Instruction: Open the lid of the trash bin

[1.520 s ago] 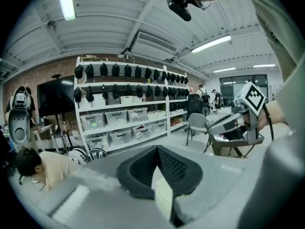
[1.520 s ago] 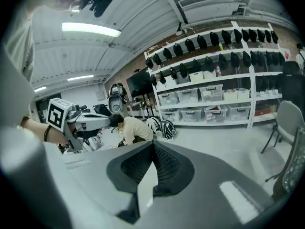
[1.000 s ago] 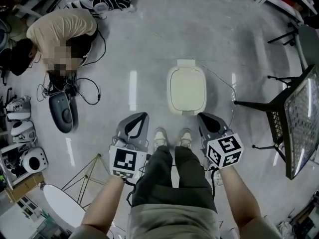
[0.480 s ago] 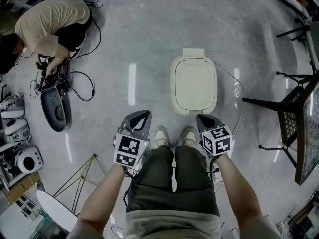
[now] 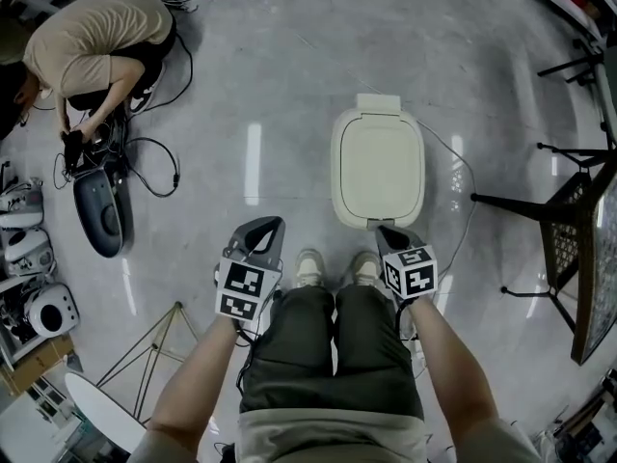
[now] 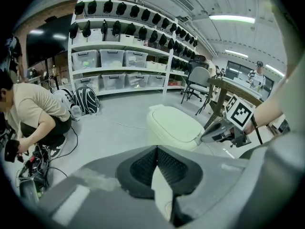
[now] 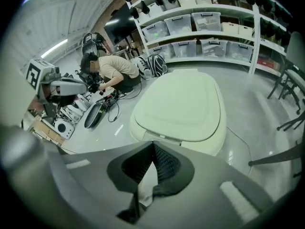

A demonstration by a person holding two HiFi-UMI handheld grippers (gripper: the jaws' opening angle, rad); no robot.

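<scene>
A cream trash bin (image 5: 378, 167) stands on the grey floor with its lid (image 7: 181, 103) down flat. My right gripper (image 5: 384, 229) is shut and empty, its tip just short of the bin's near front edge. In the right gripper view the lid fills the space just beyond the closed jaws (image 7: 152, 146). My left gripper (image 5: 274, 223) is also shut and empty. It hangs to the left of the bin, apart from it. The left gripper view shows the bin (image 6: 172, 126) ahead to the right, with the right gripper (image 6: 222, 130) beside it.
A person (image 5: 92, 41) crouches at the far left over cables and a dark device (image 5: 98, 212). A black mesh table (image 5: 590, 249) stands at the right. A thin cable (image 5: 453, 167) runs from the bin. Thin tripod legs (image 5: 154, 345) are near left. Shelves (image 6: 119, 56) line the back.
Both grippers have moved forward towards the bin, the right one up to its front edge. The bin sits nearer in view. The crouching person has shifted.
</scene>
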